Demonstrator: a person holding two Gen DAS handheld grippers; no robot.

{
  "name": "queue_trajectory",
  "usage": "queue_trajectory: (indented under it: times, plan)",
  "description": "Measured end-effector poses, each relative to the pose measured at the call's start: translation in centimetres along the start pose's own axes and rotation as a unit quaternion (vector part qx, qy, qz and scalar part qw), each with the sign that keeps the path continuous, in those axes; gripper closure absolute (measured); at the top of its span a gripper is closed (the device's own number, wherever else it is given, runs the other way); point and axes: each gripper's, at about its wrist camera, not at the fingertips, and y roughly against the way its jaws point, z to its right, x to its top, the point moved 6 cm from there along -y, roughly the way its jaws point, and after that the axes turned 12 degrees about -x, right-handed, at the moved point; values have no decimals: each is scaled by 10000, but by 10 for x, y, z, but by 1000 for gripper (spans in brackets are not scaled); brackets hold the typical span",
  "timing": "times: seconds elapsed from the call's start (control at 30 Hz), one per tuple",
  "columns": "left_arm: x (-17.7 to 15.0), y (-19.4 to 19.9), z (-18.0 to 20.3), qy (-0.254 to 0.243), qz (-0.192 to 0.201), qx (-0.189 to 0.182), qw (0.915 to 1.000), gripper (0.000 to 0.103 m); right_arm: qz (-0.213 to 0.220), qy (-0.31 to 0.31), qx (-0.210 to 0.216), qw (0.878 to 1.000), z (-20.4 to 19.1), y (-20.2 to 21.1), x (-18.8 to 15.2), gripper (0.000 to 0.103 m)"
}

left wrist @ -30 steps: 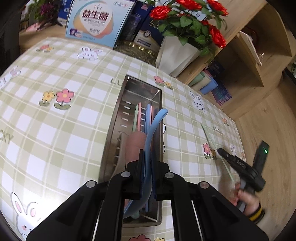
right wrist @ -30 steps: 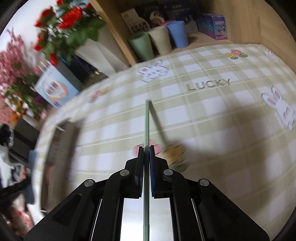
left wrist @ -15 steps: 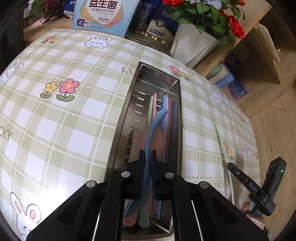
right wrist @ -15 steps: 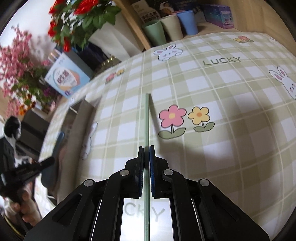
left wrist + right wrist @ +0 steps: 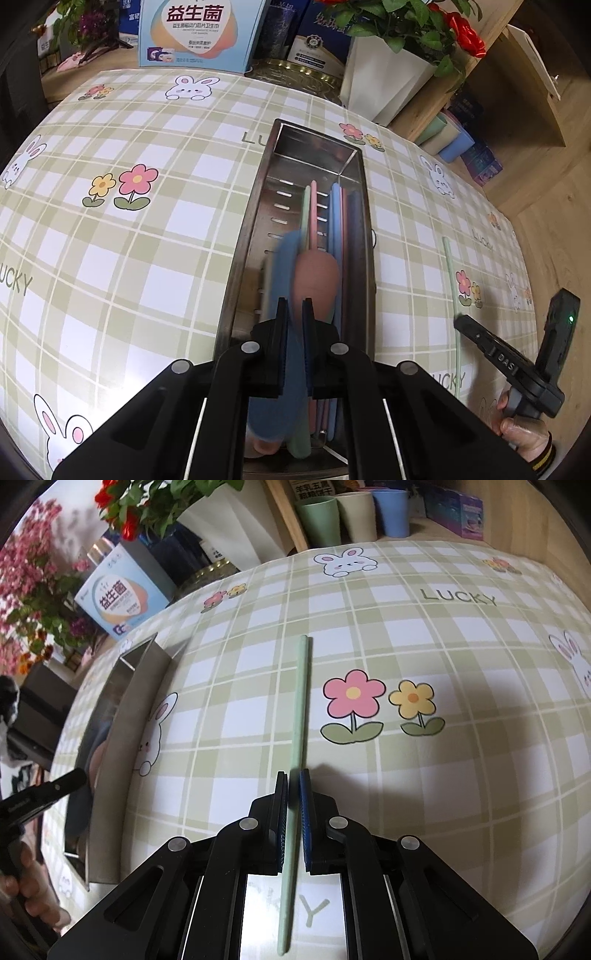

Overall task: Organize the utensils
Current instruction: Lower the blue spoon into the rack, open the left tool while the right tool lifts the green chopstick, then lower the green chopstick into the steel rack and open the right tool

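Note:
My left gripper [image 5: 293,306] hangs over the long steel tray [image 5: 255,221], shut on a blue spoon [image 5: 286,254] that is blurred by motion. In the tray lie a pink spoon [image 5: 317,277] and several pink, green and blue sticks. On the checked cloth to the tray's right lies a pale green chopstick [image 5: 301,701]. My right gripper [image 5: 293,775] holds that chopstick near its middle, and its jaws are opening with the stick between the pads. The left wrist view shows the green chopstick [image 5: 448,266] and the right gripper [image 5: 460,319] too.
A white pot of red roses [image 5: 384,85], a blue printed box [image 5: 199,33] and dark cartons stand along the table's far edge. Three cups [image 5: 354,513] sit on a wooden shelf behind the table. A hand [image 5: 524,432] grips the right tool.
The blue spoon has swung left in my left gripper and is now blurred. My right gripper has brought the green chopstick down flat onto the cloth.

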Motion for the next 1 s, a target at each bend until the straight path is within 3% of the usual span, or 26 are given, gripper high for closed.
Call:
queue_trajectory:
  times: [0.5, 0.8, 1.0]
  plan:
    - [6, 31, 9, -403, 374, -55, 9985, 95, -16, 477, -571, 9972, -16, -9, 18, 97]
    - [6, 48, -6, -399, 584, -49, 9975, 94, 226, -68, 165, 9996, -43, 25, 20, 97]
    - [5, 61, -27, -329, 704, 52, 9970, 82, 106, -235, 749, 9969, -92, 39, 21, 97]
